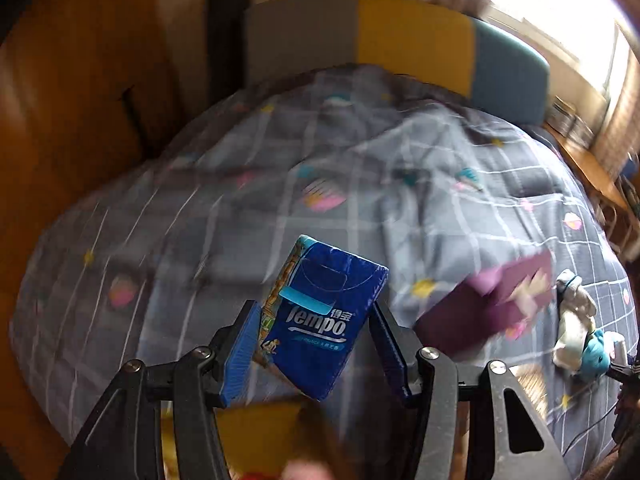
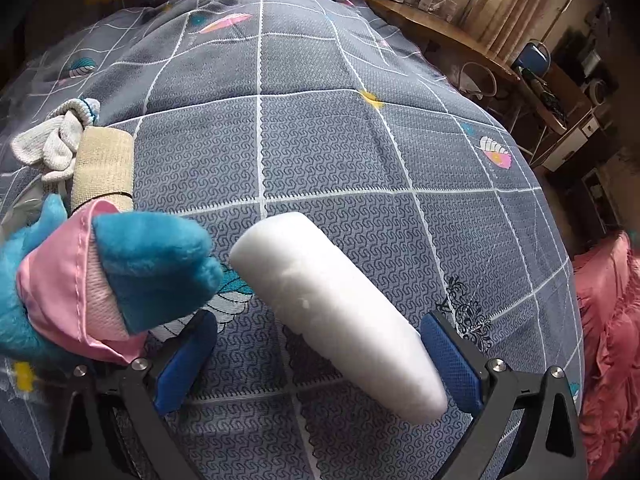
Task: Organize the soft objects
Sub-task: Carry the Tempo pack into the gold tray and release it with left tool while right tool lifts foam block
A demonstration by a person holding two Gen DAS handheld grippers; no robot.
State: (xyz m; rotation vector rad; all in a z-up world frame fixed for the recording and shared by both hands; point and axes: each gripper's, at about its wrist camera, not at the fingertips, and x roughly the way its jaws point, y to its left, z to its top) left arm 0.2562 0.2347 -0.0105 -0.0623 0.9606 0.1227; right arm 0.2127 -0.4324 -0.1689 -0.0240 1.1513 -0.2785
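Observation:
In the left wrist view my left gripper (image 1: 314, 308) is shut on a blue Tempo tissue pack (image 1: 324, 320), held tilted above the grey checked quilt (image 1: 240, 216); the surroundings are blurred. My right gripper (image 2: 318, 324) stands open over the quilt (image 2: 320, 140). A white soft roll (image 2: 340, 308) lies on the bed between its blue pads, its near end close to the right pad (image 2: 452, 360). No pad presses on it. A blue plush toy with pink cloth (image 2: 120, 272) lies just left of the right gripper.
A beige bandage roll (image 2: 104, 168) and a white knitted glove (image 2: 56, 148) lie at the left. A blurred purple box (image 1: 488, 304) rests on the quilt. A wooden desk (image 2: 440, 24) with jars runs along the right, and pink fabric (image 2: 608, 340) sits beside the bed.

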